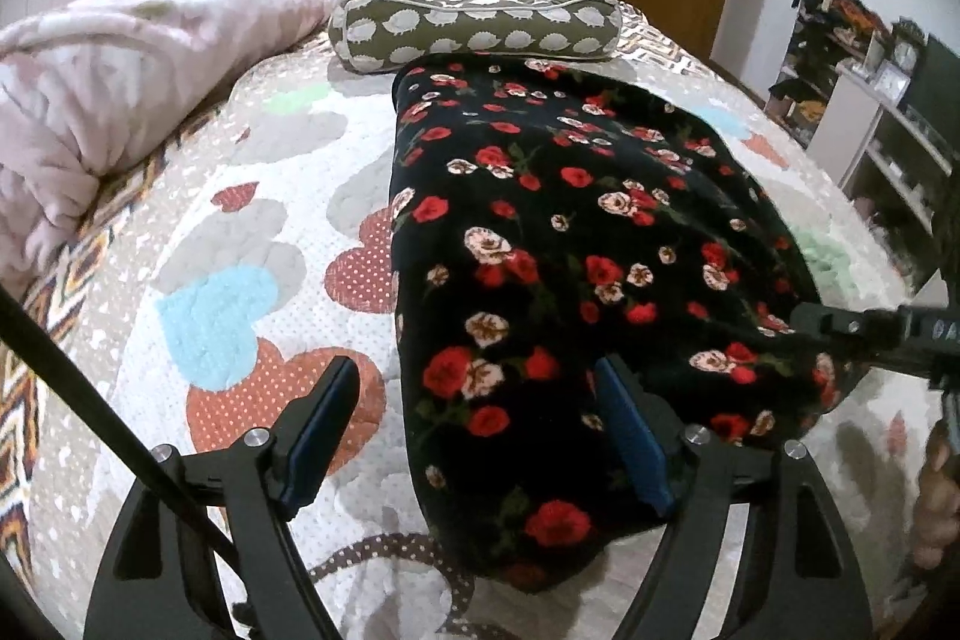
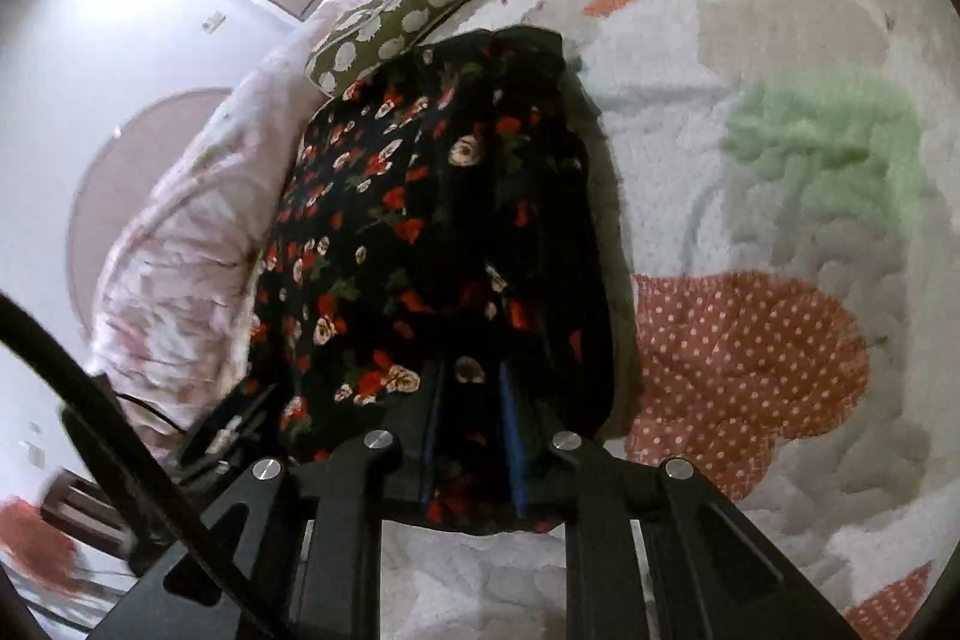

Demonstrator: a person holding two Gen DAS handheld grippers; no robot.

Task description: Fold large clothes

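- The floral garment is lying lengthwise on the quilt as a long, already narrowed strip, its far end reaching almost to the bolster pillow and its near end lying just in front of the left gripper
- The left gripper is standing with jaws wide, gripping nothing; its right pad is sitting on the garment's near end, its left pad over bare quilt
- The right gripper is pinching the near right edge with jaws narrow, dark fabric caught between the pads
- Judging by this, the step in hand is bringing the near end over toward the pillow end
- To do it well, the left gripper is needing to slide across and close on the near left corner, matching the right one's depth of bite
- Both corners ought to be taken with every layer inside the jaws, since the plush fabric is looking thick and likely to slip apart
- Lifting level and laying edge on edge is keeping the fold square; the pink blanket at the left is well apart and no obstacle
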